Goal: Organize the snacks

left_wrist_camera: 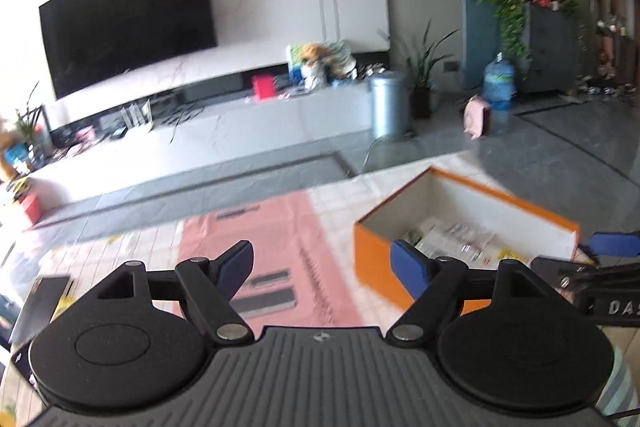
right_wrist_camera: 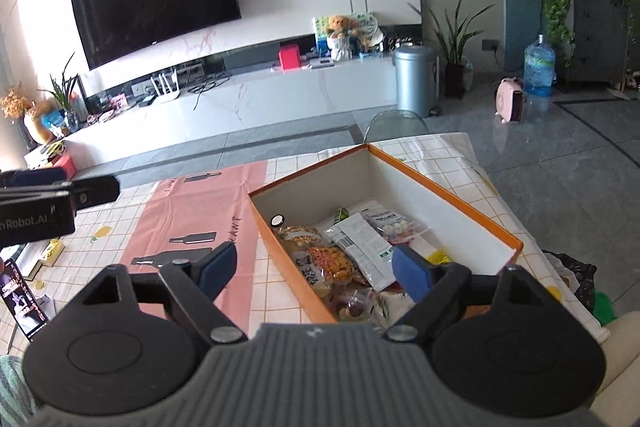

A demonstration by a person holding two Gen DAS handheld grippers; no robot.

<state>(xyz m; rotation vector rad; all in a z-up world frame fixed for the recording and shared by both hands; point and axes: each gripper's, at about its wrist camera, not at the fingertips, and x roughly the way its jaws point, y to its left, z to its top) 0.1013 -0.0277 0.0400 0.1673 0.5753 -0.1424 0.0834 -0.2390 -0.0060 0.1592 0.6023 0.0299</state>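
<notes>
An orange box (right_wrist_camera: 448, 191) with a white inside stands on the table and holds several snack packets (right_wrist_camera: 352, 247), among them clear bags of nuts and white wrappers. My right gripper (right_wrist_camera: 316, 265) hovers above the box's near end, open, with nothing between its blue pads. In the left wrist view the same orange box (left_wrist_camera: 372, 251) lies right of centre. My left gripper (left_wrist_camera: 322, 265) is open and empty above the pink cloth (left_wrist_camera: 280, 227), left of the box. The right gripper's blue fingertip (left_wrist_camera: 616, 245) shows at that view's right edge.
The table carries a checked cloth (right_wrist_camera: 460, 163) under the pink runner (right_wrist_camera: 192, 211). A phone (right_wrist_camera: 22, 297) and a yellow packet (right_wrist_camera: 52, 251) lie at the table's left. A black bag (right_wrist_camera: 576, 279) sits right of the box. Beyond are a clear chair back (right_wrist_camera: 394, 125), a bin (right_wrist_camera: 414, 81) and a TV unit.
</notes>
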